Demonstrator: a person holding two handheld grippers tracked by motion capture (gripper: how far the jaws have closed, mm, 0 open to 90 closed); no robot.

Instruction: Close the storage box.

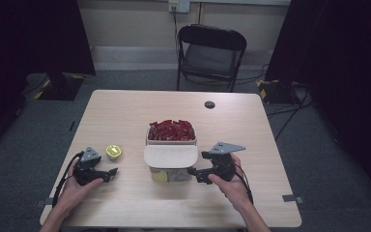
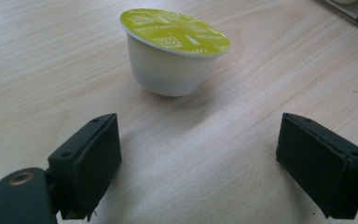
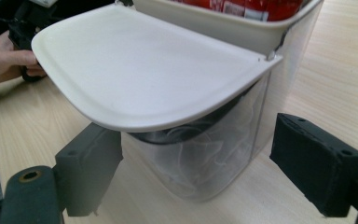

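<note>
Wooden table (image 1: 125, 111): capsule (image 1: 113, 151) beside lidded bin (image 1: 171, 162), chair (image 1: 210, 53) behind.

Table (image 1: 125, 111) seen from above, with a bin (image 1: 171, 162) at centre: red packets (image 1: 171, 130) fill its far compartment and a white lid (image 1: 170, 156) covers the near part. Left gripper (image 1: 110, 172) lies near a green-topped capsule (image 1: 114, 151); right gripper (image 1: 193, 173) has its tips at the bin's right side. A chair (image 1: 210, 53) stands beyond the table.
</note>
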